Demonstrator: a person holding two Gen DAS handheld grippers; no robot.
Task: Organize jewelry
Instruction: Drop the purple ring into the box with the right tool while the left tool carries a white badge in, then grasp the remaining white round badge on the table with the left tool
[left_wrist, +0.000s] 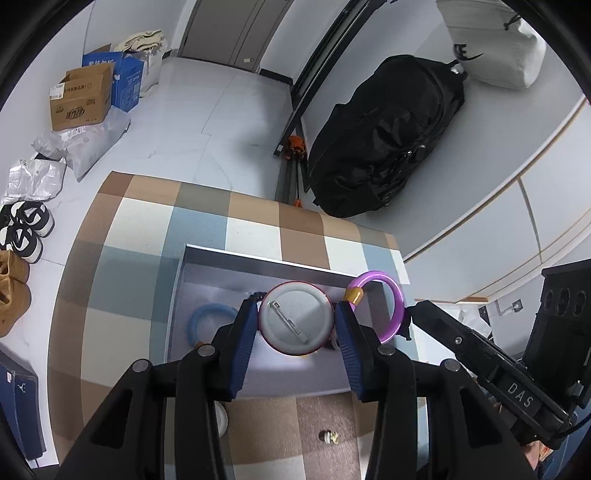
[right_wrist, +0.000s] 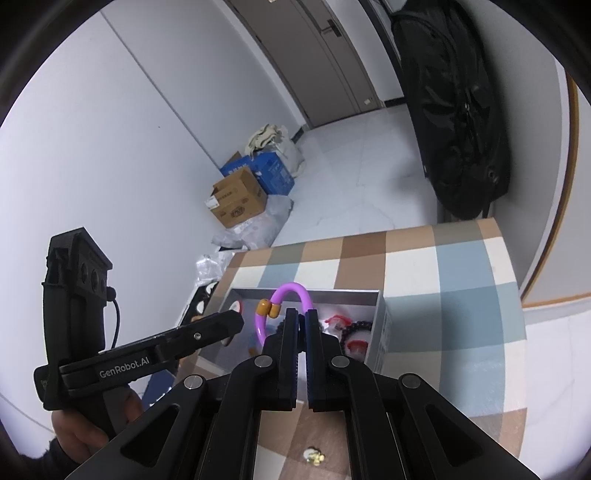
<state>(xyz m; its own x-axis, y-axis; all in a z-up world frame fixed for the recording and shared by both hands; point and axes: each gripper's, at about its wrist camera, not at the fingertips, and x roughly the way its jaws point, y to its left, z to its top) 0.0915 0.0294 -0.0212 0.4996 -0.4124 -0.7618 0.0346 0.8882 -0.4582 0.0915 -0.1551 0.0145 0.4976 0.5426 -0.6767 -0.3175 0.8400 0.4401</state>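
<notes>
Beside tray (left_wrist: 258, 263), black backpack (left_wrist: 388, 136), boxes (left_wrist: 83, 98)

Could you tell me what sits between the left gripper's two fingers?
A round pin badge, its silver back facing the left wrist camera, above the grey box.

A room in a home is shown: shoes (left_wrist: 22, 229) and cardboard boxes (left_wrist: 83, 98) are left on the tiled floor (left_wrist: 207, 107) near a door (left_wrist: 236, 29), beside a checkered tabletop (left_wrist: 155, 221).
</notes>
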